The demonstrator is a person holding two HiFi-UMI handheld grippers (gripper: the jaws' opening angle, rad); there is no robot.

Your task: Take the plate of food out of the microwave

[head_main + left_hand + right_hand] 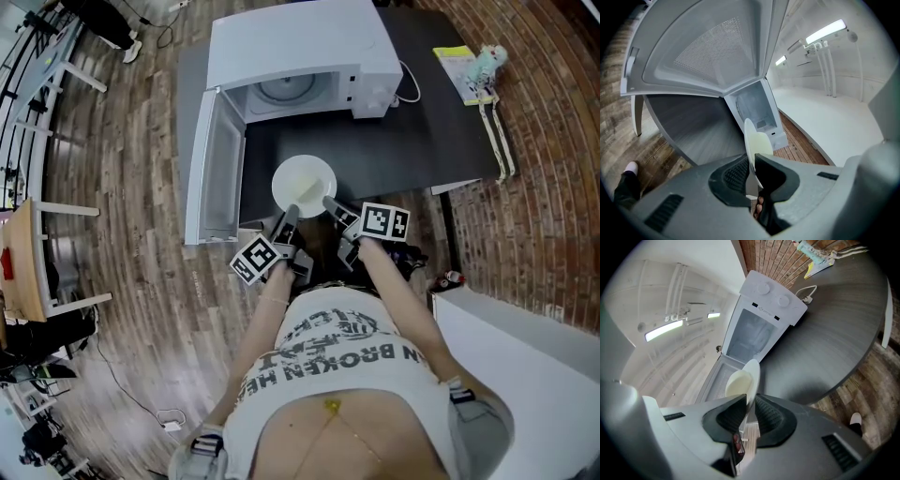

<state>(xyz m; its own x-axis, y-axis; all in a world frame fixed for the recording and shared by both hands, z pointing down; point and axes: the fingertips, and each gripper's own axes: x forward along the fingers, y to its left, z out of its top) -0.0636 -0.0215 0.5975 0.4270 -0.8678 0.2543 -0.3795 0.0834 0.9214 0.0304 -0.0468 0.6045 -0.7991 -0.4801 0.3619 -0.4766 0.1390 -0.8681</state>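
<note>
Dark wood planks [131, 281] ran under a black table [422, 141], with brickwork [544, 187] off to the right of the right gripper. On the table, straight ahead of both grippers, sat a white microwave [291, 47]. Its door [214, 178] stood fully open, ahead and to the left of the left gripper. The round turntable [286, 89] showed inside the cavity.

The plate [303, 183] was already out of the oven. It hung over the table just in front of the open cavity, between the microwave and the person, and was carried by its near rim. The left gripper [287, 217] was clamped on the near-left part of that rim, its two dark pads pressing the thin white edge from either face. From there the plate stretched away toward the open door. The right gripper [332, 205] pinched the near-right part of the rim the same way, jaws narrowed onto the edge. The two grippers sat close together, side by side, with their marker cubes toward the person.

Something pale and yellowish lay on the plate; I could not tell what food it was. Beyond and to the right of the right gripper, a white cable [410, 86] trailed from the microwave's side. A yellow pad [455, 61] lay near the table's far corner.
</note>
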